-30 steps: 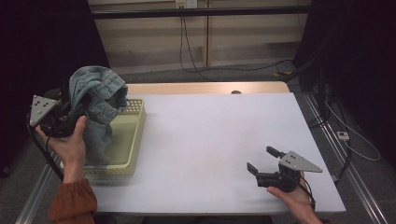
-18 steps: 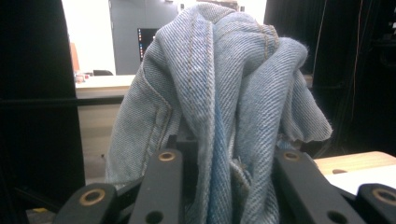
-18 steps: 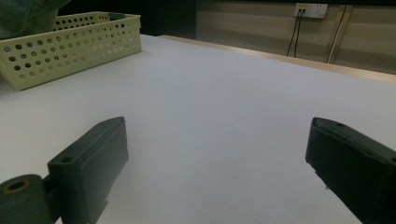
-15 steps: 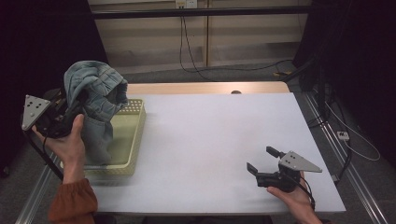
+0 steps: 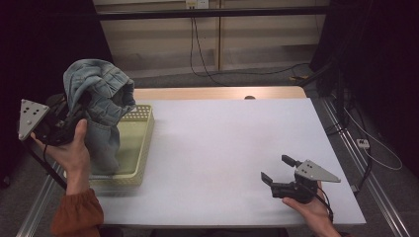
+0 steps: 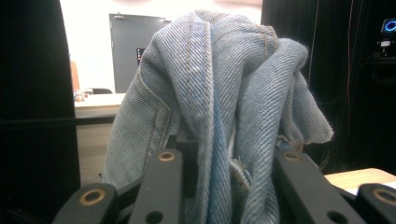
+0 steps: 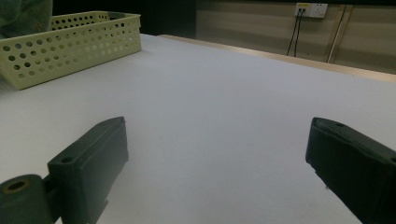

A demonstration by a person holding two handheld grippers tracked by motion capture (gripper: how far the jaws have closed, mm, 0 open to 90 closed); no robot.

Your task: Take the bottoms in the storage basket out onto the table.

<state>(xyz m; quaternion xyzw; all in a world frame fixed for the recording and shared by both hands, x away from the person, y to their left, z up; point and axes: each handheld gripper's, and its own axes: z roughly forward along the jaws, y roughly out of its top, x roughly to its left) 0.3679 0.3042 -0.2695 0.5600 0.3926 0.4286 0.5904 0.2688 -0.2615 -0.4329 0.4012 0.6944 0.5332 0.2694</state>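
Observation:
A light-blue denim garment [image 5: 101, 101] hangs bunched over the pale yellow perforated basket [image 5: 143, 143] at the table's left edge, its lower end down inside the basket. My left gripper [image 5: 74, 118] is shut on the garment, held up beside the basket. In the left gripper view the denim [image 6: 224, 88] rises in folds out of the pinch of my left gripper [image 6: 224, 163]. My right gripper [image 5: 277, 170] rests low over the table's front right, open, with nothing between its jaws. The right gripper view shows my right gripper [image 7: 219, 154] above bare white tabletop.
The white table [image 5: 222, 143] has a wooden strip along its far edge. The basket [image 7: 70, 42] stands far off to the left in the right gripper view. Cables run over the floor behind and to the right.
My left gripper has drifted slightly to the left with the denim, and the bundle sits a touch higher. The right gripper has stayed put.

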